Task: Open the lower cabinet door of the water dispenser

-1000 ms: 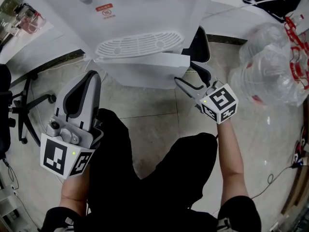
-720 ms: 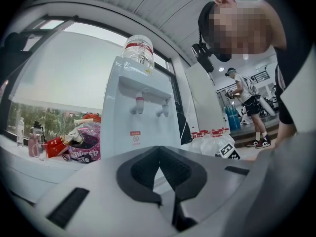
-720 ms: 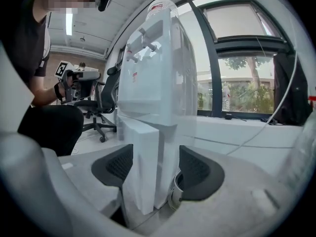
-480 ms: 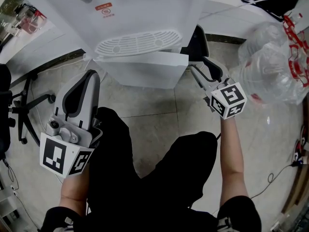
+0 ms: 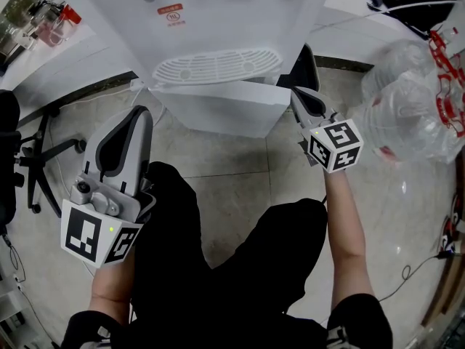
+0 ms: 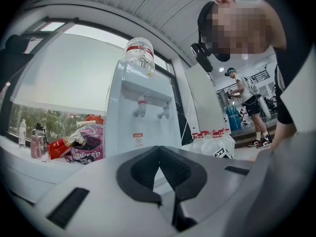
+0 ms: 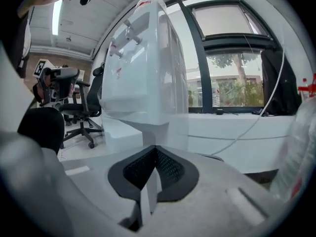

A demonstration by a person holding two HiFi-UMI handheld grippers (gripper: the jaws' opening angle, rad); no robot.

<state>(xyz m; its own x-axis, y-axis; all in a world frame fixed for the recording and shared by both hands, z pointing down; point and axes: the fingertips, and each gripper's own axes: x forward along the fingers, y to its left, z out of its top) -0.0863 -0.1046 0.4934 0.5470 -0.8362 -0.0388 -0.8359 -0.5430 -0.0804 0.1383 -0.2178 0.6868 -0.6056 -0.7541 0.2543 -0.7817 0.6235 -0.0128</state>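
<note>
The water dispenser point(image 5: 218, 20) is cut off at the top of the head view, so only its lower part shows. Its lower cabinet door point(image 5: 218, 109) is the white panel under the drip tray point(image 5: 214, 65). It seems to stick out a little from the body. No handle can be made out on it.

The right gripper point(image 5: 298, 94) is just beside the door's right edge. Its tips sit against a dark gap there, so it is hard to see if they touch the door. Its jaws have just been closing, and now the pads meet. A thin white strip shows under them in the right gripper view, but I cannot tell if that is the door's edge.

The left gripper point(image 5: 134, 116) is low on the left, apart from the door. Its jaws are together with nothing in them. Its own body hides the door in its view.

Bare floor point(image 5: 240, 169) lies between the door and the person's legs point(image 5: 232, 267). Big clear bottles point(image 5: 407, 100) crowd the right side, near the right gripper. An office chair point(image 5: 40, 155), cut off at the edge, stands on the left.
</note>
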